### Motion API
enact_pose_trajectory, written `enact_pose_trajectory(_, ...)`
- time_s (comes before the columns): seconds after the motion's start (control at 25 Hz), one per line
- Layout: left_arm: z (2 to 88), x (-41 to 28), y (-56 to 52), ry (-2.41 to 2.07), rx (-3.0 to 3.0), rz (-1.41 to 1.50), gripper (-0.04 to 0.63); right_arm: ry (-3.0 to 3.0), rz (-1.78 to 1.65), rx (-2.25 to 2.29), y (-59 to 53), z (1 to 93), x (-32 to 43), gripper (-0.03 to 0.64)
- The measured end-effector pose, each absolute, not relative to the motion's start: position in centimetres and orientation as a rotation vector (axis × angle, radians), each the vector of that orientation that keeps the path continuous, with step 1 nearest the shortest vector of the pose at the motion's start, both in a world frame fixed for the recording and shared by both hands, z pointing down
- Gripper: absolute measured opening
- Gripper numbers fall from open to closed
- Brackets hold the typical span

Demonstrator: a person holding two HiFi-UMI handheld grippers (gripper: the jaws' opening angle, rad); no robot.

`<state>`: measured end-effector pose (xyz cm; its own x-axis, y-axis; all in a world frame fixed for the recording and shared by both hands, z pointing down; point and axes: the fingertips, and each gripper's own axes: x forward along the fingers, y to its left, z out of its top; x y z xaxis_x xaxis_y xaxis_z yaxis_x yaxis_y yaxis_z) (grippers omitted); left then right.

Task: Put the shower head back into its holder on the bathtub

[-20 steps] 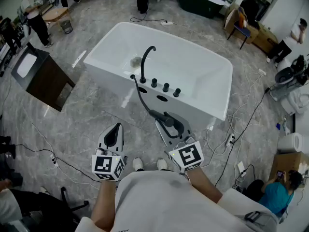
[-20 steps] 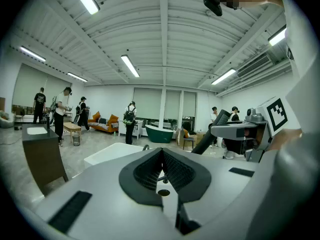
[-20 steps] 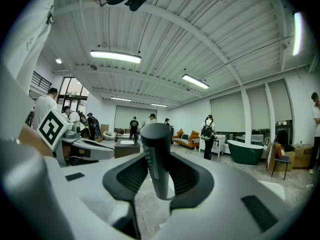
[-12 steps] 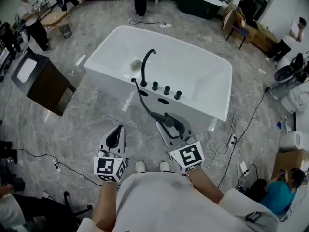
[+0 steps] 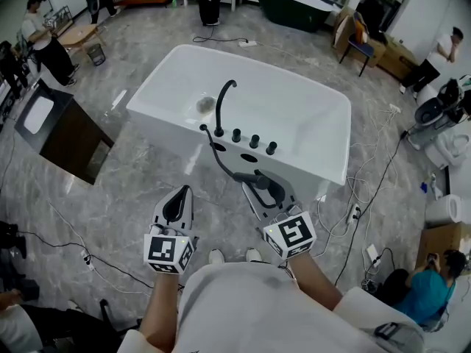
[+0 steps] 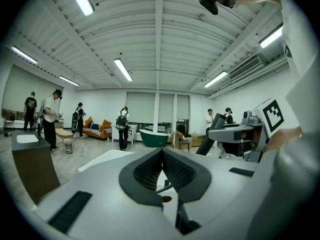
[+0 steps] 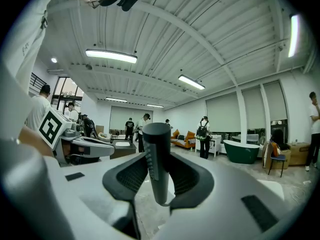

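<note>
The white bathtub stands on the floor ahead of me, with a black curved faucet and three black knobs on its near deck. Two oval holes show in the deck below the knobs. A black hose runs from the deck to the black shower head. My right gripper is shut on its handle, which stands upright between the pads. My left gripper hovers to the left over the floor, shut and empty.
A dark cabinet with a sink stands left of the tub. Cables and a power strip lie on the floor to the right. A cardboard box, a dark green tub and several people stand around the room's edges.
The bathtub sits a little lower and nearer in the head view. Both grippers keep their places in front of me, the right one still holding the shower head.
</note>
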<state>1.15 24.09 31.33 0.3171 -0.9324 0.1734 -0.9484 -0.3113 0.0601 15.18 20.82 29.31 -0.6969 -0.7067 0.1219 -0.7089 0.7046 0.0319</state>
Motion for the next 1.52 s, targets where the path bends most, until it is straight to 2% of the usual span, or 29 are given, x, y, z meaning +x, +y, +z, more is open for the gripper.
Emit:
enact_pose_trajectory(0.88, 32.3, -4.8, 22.4, -1.677, 2.454, 0.226, 0.012, -2.768, -0.06, 1.273, 18.8, 26.5, 10.6, 0.144)
enact_pose_trajectory(1.52, 33.2, -4.5, 15.3, -1.667, 2.445, 0.256, 0.012, -2.826, -0.11, 1.212, 11.2, 24.8, 8.9, 0.144)
